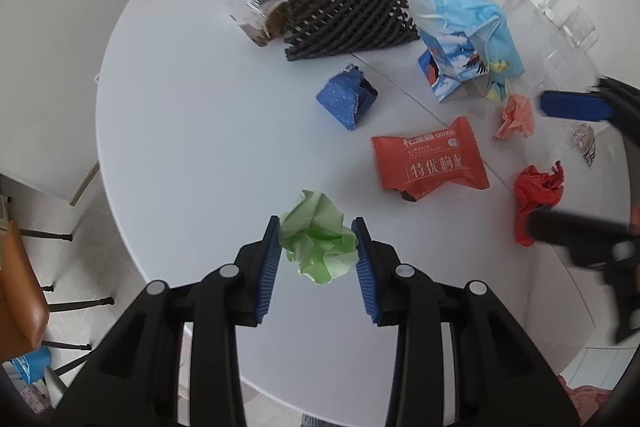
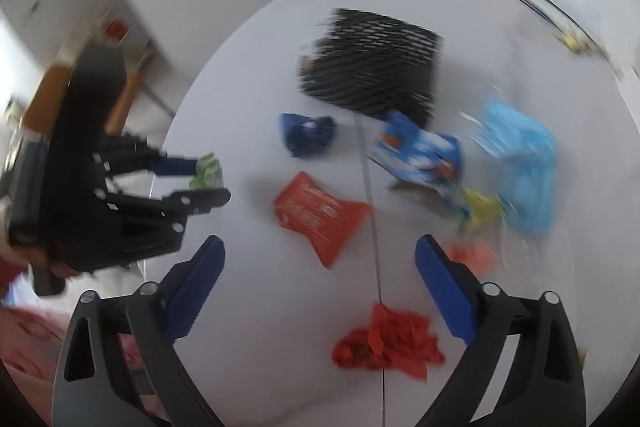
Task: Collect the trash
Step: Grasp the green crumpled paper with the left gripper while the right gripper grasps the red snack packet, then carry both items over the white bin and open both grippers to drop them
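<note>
while the left gripper [image 1: 317, 247] pinches crumpled green paper [image 1: 319, 237], the right gripper [image 2: 320, 287] gapes over crinkled red paper [image 2: 387, 342].

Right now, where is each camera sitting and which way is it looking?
Left wrist: sits on the left tongs, looks down along them at the white table; its blue pads grip the green paper ball.
Right wrist: sits on the open right tongs, over the red paper ball; blurry.
Both show the orange packet and black mesh basket.
</note>
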A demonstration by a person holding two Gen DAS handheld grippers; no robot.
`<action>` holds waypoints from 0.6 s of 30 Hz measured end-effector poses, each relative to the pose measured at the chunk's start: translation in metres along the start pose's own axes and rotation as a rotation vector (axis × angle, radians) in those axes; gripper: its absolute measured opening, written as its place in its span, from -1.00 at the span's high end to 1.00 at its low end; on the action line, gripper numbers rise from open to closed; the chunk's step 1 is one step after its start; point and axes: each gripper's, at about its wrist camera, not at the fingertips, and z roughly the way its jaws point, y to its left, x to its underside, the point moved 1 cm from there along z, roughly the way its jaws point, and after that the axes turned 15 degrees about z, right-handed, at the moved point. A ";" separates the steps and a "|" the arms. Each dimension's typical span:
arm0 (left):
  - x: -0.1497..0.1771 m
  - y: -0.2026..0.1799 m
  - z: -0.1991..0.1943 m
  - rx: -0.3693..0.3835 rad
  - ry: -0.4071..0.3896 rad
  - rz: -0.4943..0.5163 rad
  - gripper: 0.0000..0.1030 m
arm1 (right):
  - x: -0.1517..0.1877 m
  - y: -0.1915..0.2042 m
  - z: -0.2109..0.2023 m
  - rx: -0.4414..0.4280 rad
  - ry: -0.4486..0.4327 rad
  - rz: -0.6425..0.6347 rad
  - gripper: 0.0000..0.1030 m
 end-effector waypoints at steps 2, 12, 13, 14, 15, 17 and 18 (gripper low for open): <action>0.000 0.006 -0.010 -0.006 -0.009 -0.022 0.32 | -0.004 0.009 0.014 0.016 0.024 -0.100 -0.66; 0.014 0.029 -0.059 -0.045 -0.053 -0.142 0.32 | -0.015 0.013 0.066 0.043 0.183 -0.321 0.16; 0.016 0.033 -0.062 -0.046 -0.058 -0.162 0.32 | -0.015 0.013 0.066 0.038 0.188 -0.320 0.17; 0.018 0.036 -0.066 -0.048 -0.060 -0.174 0.32 | -0.014 0.013 0.066 0.036 0.187 -0.318 0.19; 0.020 0.040 -0.068 -0.055 -0.062 -0.187 0.32 | -0.013 0.013 0.065 0.036 0.184 -0.306 0.21; 0.024 0.045 -0.072 -0.072 -0.061 -0.209 0.32 | -0.013 0.010 0.061 0.023 0.174 -0.265 0.23; 0.026 0.048 -0.073 -0.079 -0.058 -0.218 0.32 | -0.012 0.007 0.056 0.011 0.166 -0.232 0.23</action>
